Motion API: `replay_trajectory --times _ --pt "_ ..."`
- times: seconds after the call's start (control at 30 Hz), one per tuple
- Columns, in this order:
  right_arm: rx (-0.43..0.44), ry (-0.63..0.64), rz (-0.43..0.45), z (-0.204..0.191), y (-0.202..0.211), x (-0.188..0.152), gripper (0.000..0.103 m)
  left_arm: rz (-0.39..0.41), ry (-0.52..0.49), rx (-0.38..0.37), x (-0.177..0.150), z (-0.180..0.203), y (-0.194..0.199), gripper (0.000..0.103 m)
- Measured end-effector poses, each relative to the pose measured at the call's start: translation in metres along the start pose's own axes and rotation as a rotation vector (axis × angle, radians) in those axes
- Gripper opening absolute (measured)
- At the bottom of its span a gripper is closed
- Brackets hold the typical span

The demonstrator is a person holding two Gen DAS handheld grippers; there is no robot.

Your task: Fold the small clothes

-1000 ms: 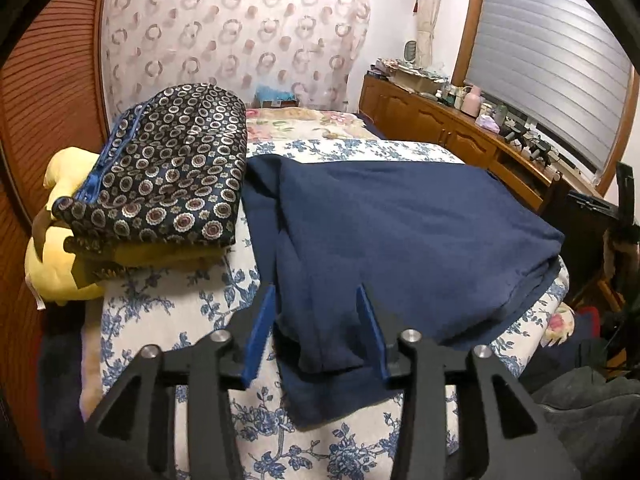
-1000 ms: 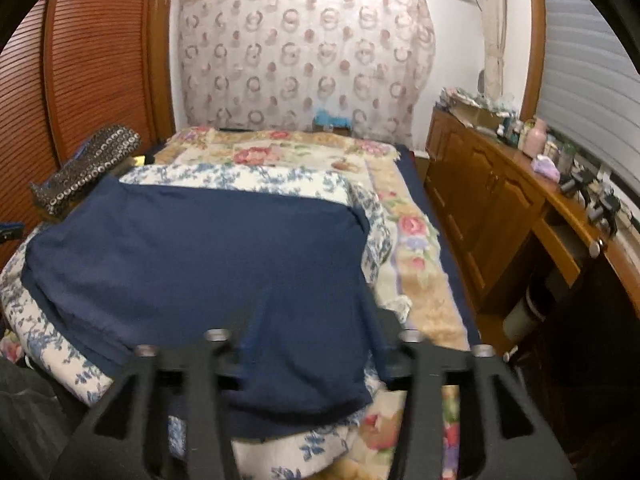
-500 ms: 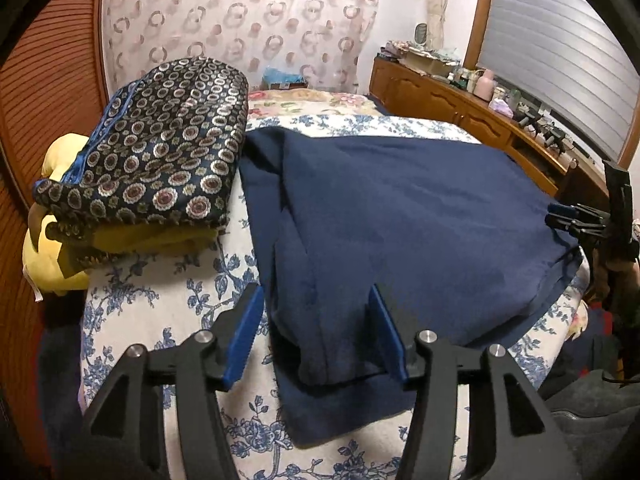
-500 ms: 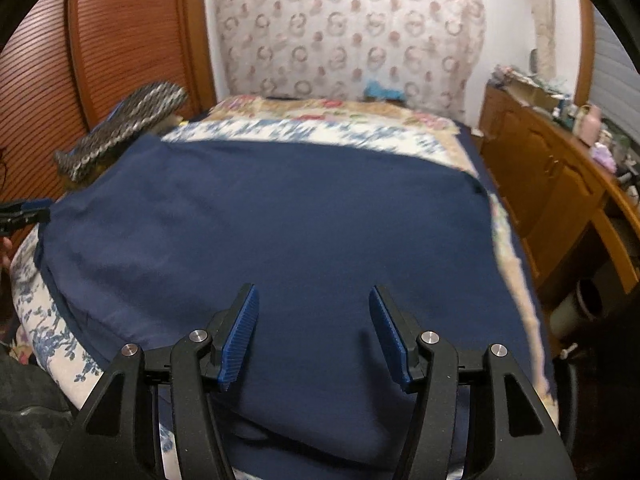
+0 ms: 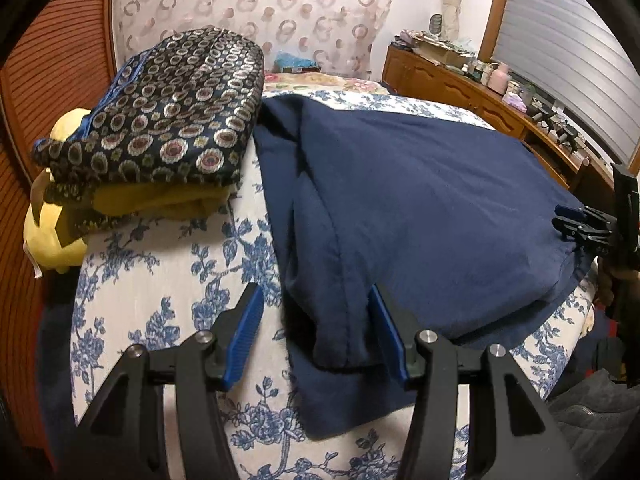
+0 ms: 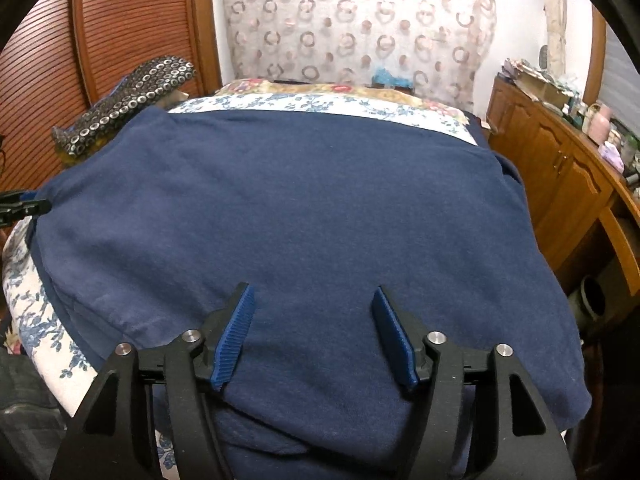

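A navy blue garment [image 5: 420, 208] lies spread flat on the floral bed sheet [image 5: 160, 280]. Its left sleeve [image 5: 340, 320] is folded in along the side. My left gripper [image 5: 315, 290] hovers low over that sleeve's end, open, with the sleeve between its blue fingers and the left pad clear of the cloth. The right gripper [image 6: 313, 288] hangs over the garment's [image 6: 300, 200] near edge. Its jaws are opening, with cloth beneath them and nothing pinched. Each gripper shows in the other's view, the right gripper [image 5: 576, 220] at the garment's far side and the left gripper [image 6: 28, 204] at the left edge.
A folded patterned cloth [image 5: 168, 120] rests on a yellow cushion [image 5: 52, 232] at the bed's left. A wooden dresser [image 6: 560, 168] with clutter on top runs along the right. Slatted wooden doors [image 6: 120, 40] and a curtain stand behind the bed.
The left gripper sank toward the sleeve and its jaws widened. The right gripper swung from the garment's right corner to over its near edge, dropped lower, and its jaws spread.
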State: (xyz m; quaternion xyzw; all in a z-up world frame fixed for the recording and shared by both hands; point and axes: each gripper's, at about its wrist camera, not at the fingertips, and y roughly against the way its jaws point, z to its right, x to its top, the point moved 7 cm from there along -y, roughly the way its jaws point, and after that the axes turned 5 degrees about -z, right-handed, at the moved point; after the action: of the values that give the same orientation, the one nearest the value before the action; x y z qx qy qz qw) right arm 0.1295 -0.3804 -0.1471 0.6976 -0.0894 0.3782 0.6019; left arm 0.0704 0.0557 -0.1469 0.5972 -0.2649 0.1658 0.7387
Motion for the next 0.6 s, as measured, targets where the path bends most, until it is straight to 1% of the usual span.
replay_trajectory --times 0.1,0.33,0.6 --pt "0.008 0.000 -0.003 0.002 0.000 -0.002 0.071 -0.007 0.007 0.000 -0.004 -0.003 -0.002 0.054" --pt "-0.016 0.020 0.010 -0.001 0.001 -0.007 0.078 -0.003 0.027 -0.004 -0.011 -0.006 -0.001 0.054" --pt "-0.015 0.005 0.030 0.000 0.001 -0.009 0.079 0.006 0.048 -0.025 -0.018 -0.005 0.005 0.054"
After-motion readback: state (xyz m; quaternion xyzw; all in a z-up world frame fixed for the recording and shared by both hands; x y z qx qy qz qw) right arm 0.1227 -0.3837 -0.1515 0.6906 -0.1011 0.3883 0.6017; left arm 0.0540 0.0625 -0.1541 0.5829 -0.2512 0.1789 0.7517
